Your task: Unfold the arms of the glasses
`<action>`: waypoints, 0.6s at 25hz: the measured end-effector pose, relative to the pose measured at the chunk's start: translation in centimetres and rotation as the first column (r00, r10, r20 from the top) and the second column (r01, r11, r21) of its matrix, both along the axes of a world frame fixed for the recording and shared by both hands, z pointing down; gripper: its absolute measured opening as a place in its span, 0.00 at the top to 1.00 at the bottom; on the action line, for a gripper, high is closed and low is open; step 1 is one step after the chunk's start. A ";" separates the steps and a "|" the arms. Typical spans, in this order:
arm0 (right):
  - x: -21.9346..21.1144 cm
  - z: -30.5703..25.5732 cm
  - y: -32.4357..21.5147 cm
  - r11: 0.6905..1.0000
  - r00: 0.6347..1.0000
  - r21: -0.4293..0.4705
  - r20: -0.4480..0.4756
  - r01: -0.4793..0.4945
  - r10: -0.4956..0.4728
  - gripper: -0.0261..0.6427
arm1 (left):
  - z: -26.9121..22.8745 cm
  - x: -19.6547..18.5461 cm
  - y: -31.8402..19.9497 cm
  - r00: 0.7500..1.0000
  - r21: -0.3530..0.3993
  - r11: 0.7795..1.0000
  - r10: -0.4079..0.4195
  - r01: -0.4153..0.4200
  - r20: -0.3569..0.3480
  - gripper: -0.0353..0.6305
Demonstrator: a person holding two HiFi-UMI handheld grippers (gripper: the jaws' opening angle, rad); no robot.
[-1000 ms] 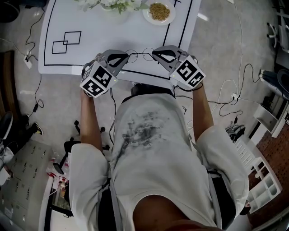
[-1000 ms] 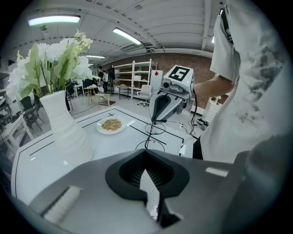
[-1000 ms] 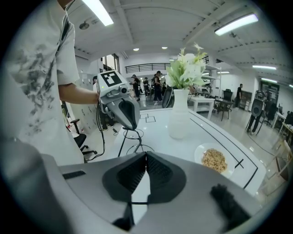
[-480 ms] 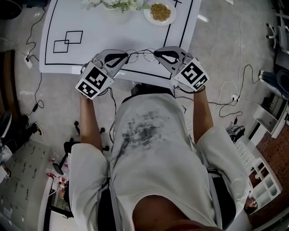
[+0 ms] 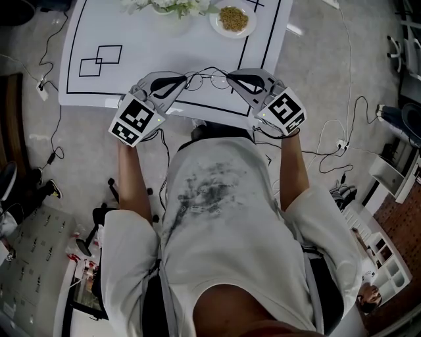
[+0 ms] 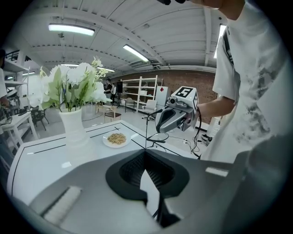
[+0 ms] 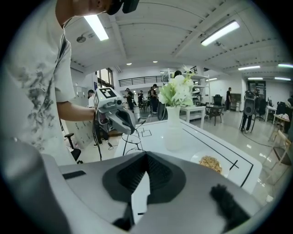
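Thin wire-framed glasses (image 5: 206, 80) hang in the air over the white table's front edge (image 5: 131, 102), stretched between my two grippers. My left gripper (image 5: 186, 81) is shut on their left end and my right gripper (image 5: 228, 78) is shut on their right end. In the left gripper view the jaws (image 6: 145, 150) are closed with a thin wire rising from their tip, and a round lens (image 6: 158, 137) shows beyond it below the right gripper's grey body. In the right gripper view the jaws (image 7: 145, 157) are closed, with a lens (image 7: 130, 139) just past them.
A white vase of white flowers (image 5: 172, 6) (image 6: 73, 123) (image 7: 174, 128) and a plate of grain-like food (image 5: 231, 18) (image 6: 116, 139) (image 7: 210, 163) stand at the table's far side. Black lines and two overlapping squares (image 5: 100, 59) mark the tabletop. Cables lie on the floor on both sides.
Both grippers have risen a little with the glasses held between them, and both have tilted slightly. The grip on each end is unchanged.
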State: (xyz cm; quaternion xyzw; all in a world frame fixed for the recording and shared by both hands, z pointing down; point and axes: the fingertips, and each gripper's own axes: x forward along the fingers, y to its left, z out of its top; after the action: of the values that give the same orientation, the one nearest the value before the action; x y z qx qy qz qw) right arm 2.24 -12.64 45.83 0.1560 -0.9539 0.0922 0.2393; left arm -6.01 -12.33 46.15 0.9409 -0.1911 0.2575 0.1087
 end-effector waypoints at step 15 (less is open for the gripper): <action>0.6 -1.3 -0.6 0.997 0.995 0.020 0.066 -0.076 0.074 0.94 | -0.9 -1.2 -0.4 0.989 0.011 0.992 -0.125 0.126 -0.076 0.94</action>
State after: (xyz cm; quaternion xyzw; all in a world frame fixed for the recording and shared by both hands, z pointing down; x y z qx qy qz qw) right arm 2.85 -13.25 44.53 0.1912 -0.9556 0.0955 0.2027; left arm -7.24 -12.69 45.29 0.9368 -0.2479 0.2130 0.1245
